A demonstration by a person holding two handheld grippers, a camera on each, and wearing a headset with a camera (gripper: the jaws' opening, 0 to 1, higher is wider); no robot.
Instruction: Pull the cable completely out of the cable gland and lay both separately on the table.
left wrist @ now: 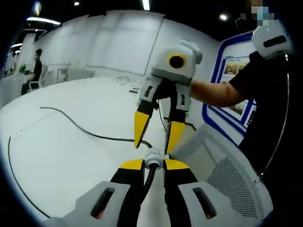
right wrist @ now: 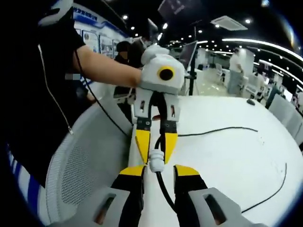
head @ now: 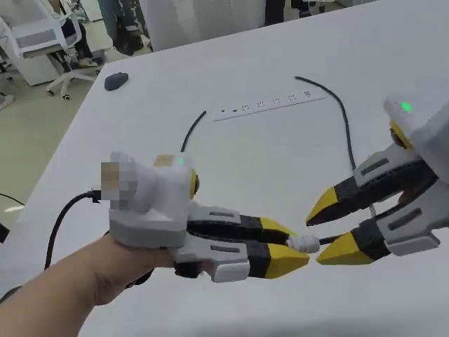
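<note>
At table [head: 280,161], left hand-held gripper [head: 299,243] — gland [head: 304,243] clamped

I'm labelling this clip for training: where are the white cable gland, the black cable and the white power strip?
White plastic cable gland [head: 303,243]: head view, middle of its body.
Thin black cable [head: 346,126]: head view, mid-length of its curved run.
Long white power strip [head: 270,104]: head view, centre of its top face.

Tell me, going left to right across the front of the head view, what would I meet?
hand → left gripper, shut on the white cable gland → right gripper, jaws open
</note>
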